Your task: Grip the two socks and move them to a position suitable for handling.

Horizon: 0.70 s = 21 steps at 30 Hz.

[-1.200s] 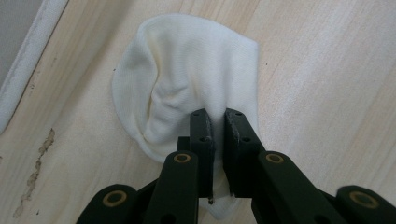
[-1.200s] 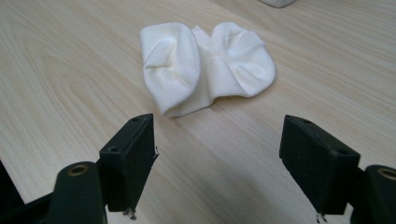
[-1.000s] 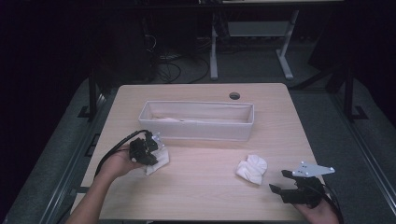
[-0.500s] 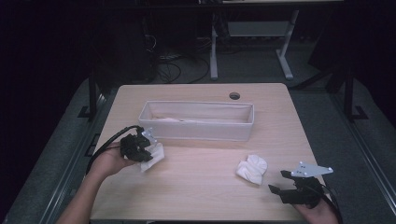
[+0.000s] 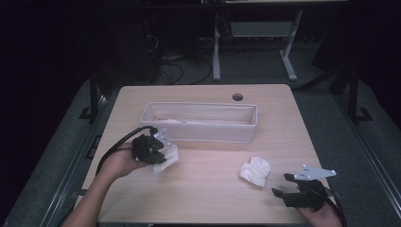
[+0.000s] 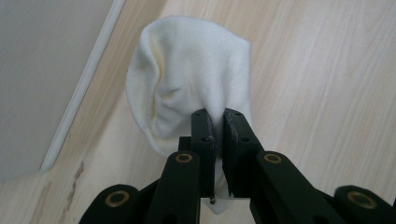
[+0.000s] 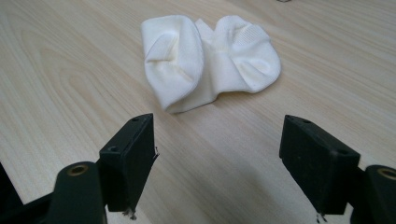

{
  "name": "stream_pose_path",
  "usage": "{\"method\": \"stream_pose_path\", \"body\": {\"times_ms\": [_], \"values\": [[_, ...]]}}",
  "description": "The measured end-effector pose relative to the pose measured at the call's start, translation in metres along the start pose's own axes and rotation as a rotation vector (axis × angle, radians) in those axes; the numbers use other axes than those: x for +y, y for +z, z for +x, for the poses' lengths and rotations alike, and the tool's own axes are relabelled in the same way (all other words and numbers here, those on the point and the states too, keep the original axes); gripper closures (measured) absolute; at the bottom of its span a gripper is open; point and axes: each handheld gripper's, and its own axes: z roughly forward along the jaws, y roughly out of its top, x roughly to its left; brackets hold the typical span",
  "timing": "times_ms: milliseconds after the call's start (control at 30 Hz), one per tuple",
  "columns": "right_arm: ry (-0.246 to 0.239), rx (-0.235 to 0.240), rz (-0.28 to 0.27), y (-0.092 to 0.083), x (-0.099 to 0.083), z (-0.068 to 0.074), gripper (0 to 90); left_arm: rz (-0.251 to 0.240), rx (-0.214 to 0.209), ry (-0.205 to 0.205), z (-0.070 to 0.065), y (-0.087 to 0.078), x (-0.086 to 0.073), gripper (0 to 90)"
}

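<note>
Our left tongs are clamped on a fold of the white sock, which hangs from their tips. In the last second we have raised it off the counter and nearer the long white bin just beyond them, so the pick-up looks done and the drop into the bin should be next. Our right tongs have kept still, spread wide and empty. The second sock lies crumpled on the counter just ahead of them, untouched and probably next.
</note>
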Motion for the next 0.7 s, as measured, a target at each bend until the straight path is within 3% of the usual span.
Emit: {"method": "stream_pose_path", "body": {"times_ms": [500, 700], "values": [[-0.022, -0.003, 0.006, 0.002, 0.002, 0.002, 26.1, -0.005, -0.054, 0.098, -0.017, 0.019, 0.05, 83.8], [-0.046, 0.0, 0.018, 0.006, 0.003, 0.006, 26.4, 0.003, -0.092, 0.103, -0.018, 0.033, 0.063, 83.8]]}}
